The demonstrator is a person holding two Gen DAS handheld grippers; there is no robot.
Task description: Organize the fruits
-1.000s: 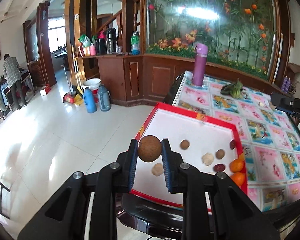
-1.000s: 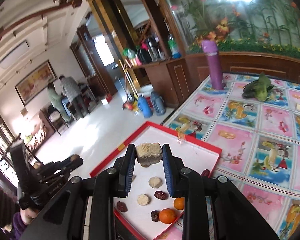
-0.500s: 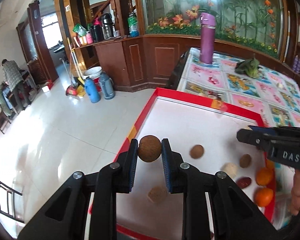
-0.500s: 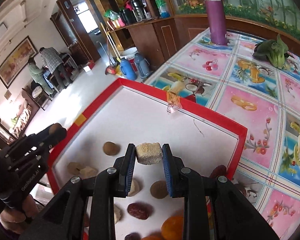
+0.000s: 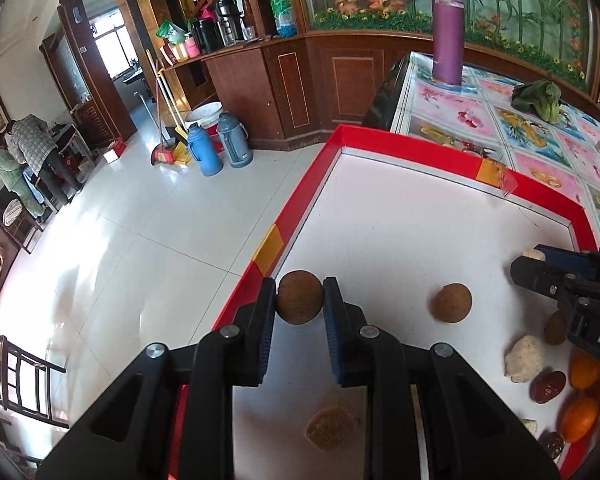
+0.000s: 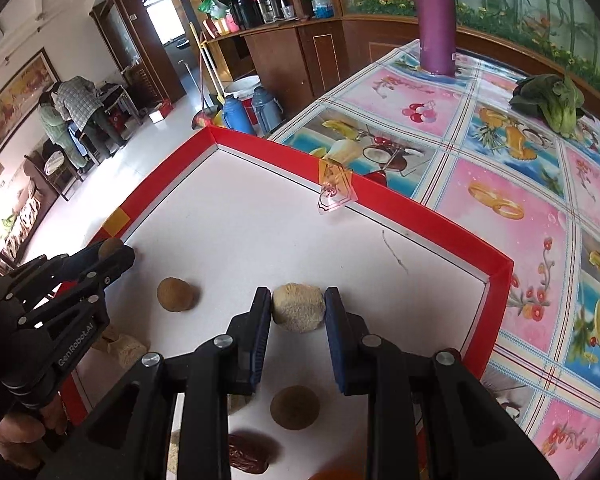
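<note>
My left gripper (image 5: 299, 298) is shut on a round brown fruit (image 5: 299, 297), held low over the left edge of the red-rimmed white tray (image 5: 416, 148). My right gripper (image 6: 298, 309) is shut on a pale rough lump (image 6: 298, 307) above the middle of the tray (image 6: 400, 196). On the tray floor lie another brown ball (image 5: 450, 303), a tan piece (image 5: 332, 428), a pale lump (image 5: 525, 358), a red date (image 5: 547, 386) and two oranges (image 5: 579, 418). In the right wrist view the left gripper (image 6: 116, 254) shows at the tray's left rim.
The tray rests on a fruit-patterned tablecloth (image 6: 520, 184). A purple flask (image 5: 446, 28) and a leafy green vegetable (image 5: 540, 98) stand at the far end. Beyond the table's left edge is tiled floor with two thermos jugs (image 5: 218, 148). Two people (image 5: 28, 160) stand far left.
Both grippers have come down and forward over the tray, each holding its piece. The tray now looms larger and the right gripper shows close in the left wrist view.
</note>
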